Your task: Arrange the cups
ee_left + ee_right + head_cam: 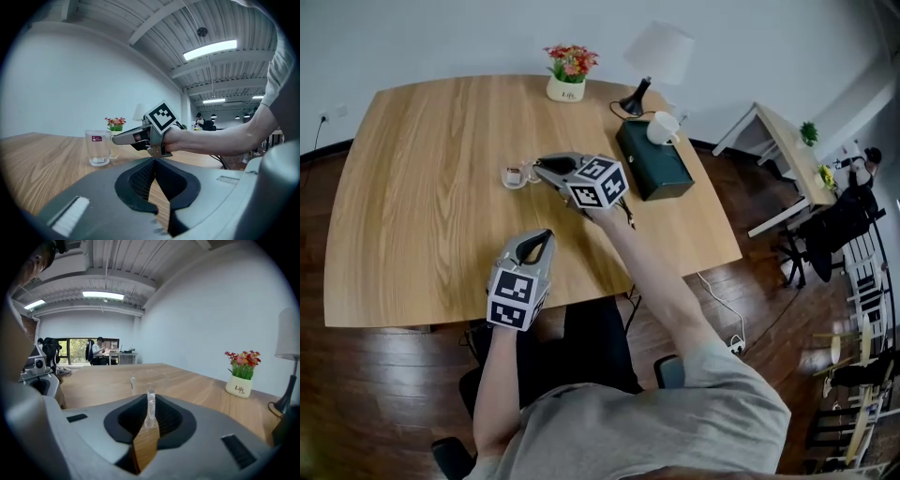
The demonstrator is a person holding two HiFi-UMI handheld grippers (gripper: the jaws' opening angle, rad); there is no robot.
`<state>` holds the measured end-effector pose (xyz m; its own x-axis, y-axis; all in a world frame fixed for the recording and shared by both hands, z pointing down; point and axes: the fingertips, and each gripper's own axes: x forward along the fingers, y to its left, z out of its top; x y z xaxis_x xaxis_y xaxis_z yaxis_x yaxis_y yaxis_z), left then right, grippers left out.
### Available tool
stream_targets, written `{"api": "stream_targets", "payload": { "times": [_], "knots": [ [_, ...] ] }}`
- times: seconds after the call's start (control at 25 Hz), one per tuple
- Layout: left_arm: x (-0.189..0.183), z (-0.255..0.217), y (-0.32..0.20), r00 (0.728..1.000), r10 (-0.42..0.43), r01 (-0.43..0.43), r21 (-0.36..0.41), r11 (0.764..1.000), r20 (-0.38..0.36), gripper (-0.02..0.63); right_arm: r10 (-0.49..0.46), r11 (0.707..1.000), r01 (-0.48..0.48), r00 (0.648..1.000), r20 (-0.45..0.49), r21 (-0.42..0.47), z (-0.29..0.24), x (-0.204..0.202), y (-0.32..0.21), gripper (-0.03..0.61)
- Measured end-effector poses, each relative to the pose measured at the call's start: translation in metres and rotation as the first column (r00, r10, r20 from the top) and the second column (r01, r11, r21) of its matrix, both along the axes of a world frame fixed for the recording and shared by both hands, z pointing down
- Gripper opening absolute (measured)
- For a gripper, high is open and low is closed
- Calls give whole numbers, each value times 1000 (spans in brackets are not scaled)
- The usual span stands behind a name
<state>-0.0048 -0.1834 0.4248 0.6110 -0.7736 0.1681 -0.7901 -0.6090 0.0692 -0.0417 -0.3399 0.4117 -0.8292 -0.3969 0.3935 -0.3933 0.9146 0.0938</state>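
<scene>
Right gripper (541,169): jaws clenched on the clear handle of the glass cup (517,176). The right gripper view shows the handle standing upright between the pads. Marker cube faces the head camera, and the person's forearm runs back toward 5 o'clock.

Glass cup: directly at the gripper's 9 o'clock in the head view, upright, base on the wooden table (412,206). It is transparent, with a small red label on its wall, and appears empty.

Left gripper (544,236): at 6 o'clock from the right gripper, near the table's front edge and well apart from the cup. Jaws are drawn together with only a sliver of tabletop showing between them, and nothing is held. It points toward the cup and the right gripper.

Surroundings, read from the right gripper in the head view:
- Dark green box (656,164) at 3 o'clock, near, with a white object on its far end.
- Flower pot (567,77) with red blooms at 12 o'clock, by the table's far edge.
- White-shaded lamp (657,54) at 1 o'clock.
</scene>
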Motion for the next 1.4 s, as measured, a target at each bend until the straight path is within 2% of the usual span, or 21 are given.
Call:
{"api": "stream_targets", "payload": {
  "times": [0.12, 0.24, 0.44, 0.72, 0.8, 0.84, 1.0, 1.08, 1.12, 1.16, 1.28, 1.4],
  "knots": [
    [-2, -2, 1, 1000, 0, 0, 0, 1000, -2, 11, 47, 999, -44, 993, 105, -30, -12, 19, 9, 59],
    [-3, -7, -1, 1000, -1, 1, 5, 1000, -3, 11, 85, 996, -81, 987, 135, -32, -25, 51, 19, 58],
    [-4, -7, 0, 1000, -2, 2, 7, 1000, 1, 11, 85, 996, -84, 992, 88, -14, -20, 91, 49, 60],
    [-1, -8, -2, 1000, -1, 1, 3, 1000, -1, 11, 48, 999, -48, 999, 12, 7, 1, 101, 73, 65],
    [-2, -8, -2, 1000, 0, 0, 3, 1000, 0, 11, 59, 998, -58, 997, -43, 13, 12, 100, 72, 104],
    [-2, -7, -3, 1000, -1, 1, 4, 1000, -1, 11, 61, 998, -60, 996, -67, 16, 17, 100, 71, 176],
    [-3, -6, -1, 1000, 1, -1, 6, 1000, -1, 11, 49, 998, -46, 995, -82, 35, 14, 92, 67, 187],
    [-3, -5, -1, 1000, -1, 1, 6, 1000, -2, 11, 19, 999, -15, 994, -112, 34, 15, 87, 66, 171],
    [-3, -5, -1, 1000, -2, 2, 6, 1000, -3, 11, 2, 1000, 1, 992, -130, 24, 17, 86, 66, 99],
    [-3, -4, -2, 1000, -1, 1, 6, 1000, -4, 11, -8, 1000, 9, 991, -136, 10, 17, 86, 67, 55],
    [-3, -4, -2, 1000, 6, -6, 6, 1000, -5, 11, 12, 1000, -14, 995, -103, -17, 15, 88, 70, 49],
    [-11, -3, 0, 1000, -7, 7, 0, 1000, -2, 11, 44, 998, -45, 999, -24, -46, 13, 89, 72, 49]
  ]
}}
